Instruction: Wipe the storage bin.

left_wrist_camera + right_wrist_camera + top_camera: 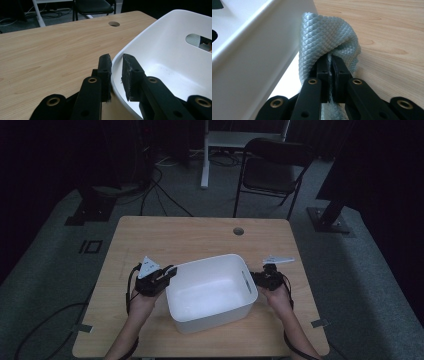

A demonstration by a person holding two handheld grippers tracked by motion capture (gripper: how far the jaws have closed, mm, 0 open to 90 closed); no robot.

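White tub (210, 292), centre frame on the bench (165, 237): light, rigid, slick; best held by its rim. Left gripper (116, 66) jaws open astride that rim; right gripper (331, 65) jaws closed on soft, limp cloth (325, 37) beside the tub.

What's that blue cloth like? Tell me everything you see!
The cloth is pale grey-blue with a scaly, diamond-patterned weave, soft-looking like microfibre. It is bunched into a folded puff, pinched between the closed jaws of the right tongs. It sits beside the white tub's outer wall, above the wooden table.
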